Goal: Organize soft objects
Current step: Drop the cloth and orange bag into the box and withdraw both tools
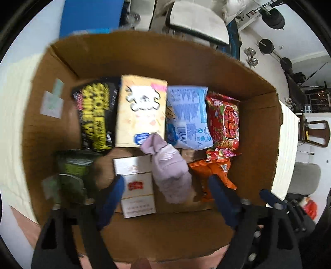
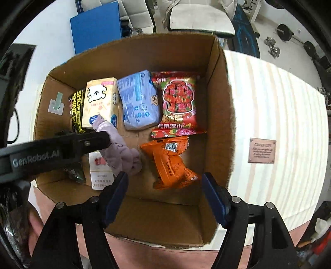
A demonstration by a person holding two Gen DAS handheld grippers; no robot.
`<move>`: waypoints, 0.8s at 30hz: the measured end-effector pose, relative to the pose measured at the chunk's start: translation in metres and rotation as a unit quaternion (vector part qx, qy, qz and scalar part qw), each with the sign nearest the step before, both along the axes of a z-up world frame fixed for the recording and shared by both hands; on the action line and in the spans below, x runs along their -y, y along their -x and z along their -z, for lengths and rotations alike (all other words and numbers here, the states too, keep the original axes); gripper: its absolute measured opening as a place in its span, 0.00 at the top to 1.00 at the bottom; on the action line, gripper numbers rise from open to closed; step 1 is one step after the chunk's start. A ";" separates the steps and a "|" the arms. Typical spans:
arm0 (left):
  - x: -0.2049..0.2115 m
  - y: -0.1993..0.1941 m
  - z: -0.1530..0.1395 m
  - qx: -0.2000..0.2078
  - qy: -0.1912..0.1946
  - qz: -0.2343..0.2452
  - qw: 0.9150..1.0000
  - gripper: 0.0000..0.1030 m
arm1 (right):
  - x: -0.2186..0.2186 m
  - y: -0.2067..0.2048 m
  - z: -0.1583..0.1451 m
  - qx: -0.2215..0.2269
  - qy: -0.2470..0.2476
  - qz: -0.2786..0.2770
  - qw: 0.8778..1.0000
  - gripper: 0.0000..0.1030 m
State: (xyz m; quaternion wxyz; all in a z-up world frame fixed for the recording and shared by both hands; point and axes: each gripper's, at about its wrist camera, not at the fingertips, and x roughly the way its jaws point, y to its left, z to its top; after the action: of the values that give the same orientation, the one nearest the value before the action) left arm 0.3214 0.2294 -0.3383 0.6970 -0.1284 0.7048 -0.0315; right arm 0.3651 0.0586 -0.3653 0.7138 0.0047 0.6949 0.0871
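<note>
A cardboard box (image 1: 144, 55) (image 2: 219, 115) holds soft packs. A lilac cloth (image 1: 169, 171) (image 2: 122, 153) lies in its middle. Around it are a cream tissue pack (image 1: 140, 111) (image 2: 101, 103), a light blue pack (image 1: 188, 118) (image 2: 140, 101), a red wipes pack (image 1: 224, 120) (image 2: 178, 101), an orange pack (image 1: 215, 175) (image 2: 171, 163), a black "Shoe Shine" pack (image 1: 95, 115) (image 2: 76, 107) and a white carton (image 1: 136, 186) (image 2: 101, 171). My left gripper (image 1: 166, 189) is open over the cloth, not gripping it. My right gripper (image 2: 164, 187) is open and empty above the box's near side.
A dark green pack (image 1: 72, 173) lies at the box's left. The box stands on a cream striped tablecloth (image 2: 279, 124) with a small brown label (image 2: 262, 150). Chairs (image 2: 198, 16), a blue board (image 2: 95, 27) and dumbbells (image 1: 251, 58) are beyond the table.
</note>
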 end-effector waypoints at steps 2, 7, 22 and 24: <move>-0.005 0.006 -0.011 0.016 -0.021 0.002 1.000 0.04 | 0.001 0.001 -0.007 0.008 0.003 0.001 1.000 0.27; -0.015 0.028 -0.022 0.057 -0.063 -0.004 0.996 0.02 | 0.002 0.007 -0.017 0.020 0.017 -0.002 1.000 0.27; -0.023 0.063 -0.036 0.118 -0.136 -0.024 0.983 0.01 | 0.014 0.029 -0.039 0.064 0.059 0.010 0.996 0.00; -0.023 0.066 -0.042 0.123 -0.136 -0.026 0.983 0.01 | 0.014 0.032 -0.043 0.069 0.058 0.011 0.996 0.00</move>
State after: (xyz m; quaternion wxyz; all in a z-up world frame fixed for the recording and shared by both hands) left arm 0.2558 0.2525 -0.2963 0.7902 -0.0461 0.6074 0.0675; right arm 0.3335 0.0448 -0.3225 0.7598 -0.0349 0.6481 0.0390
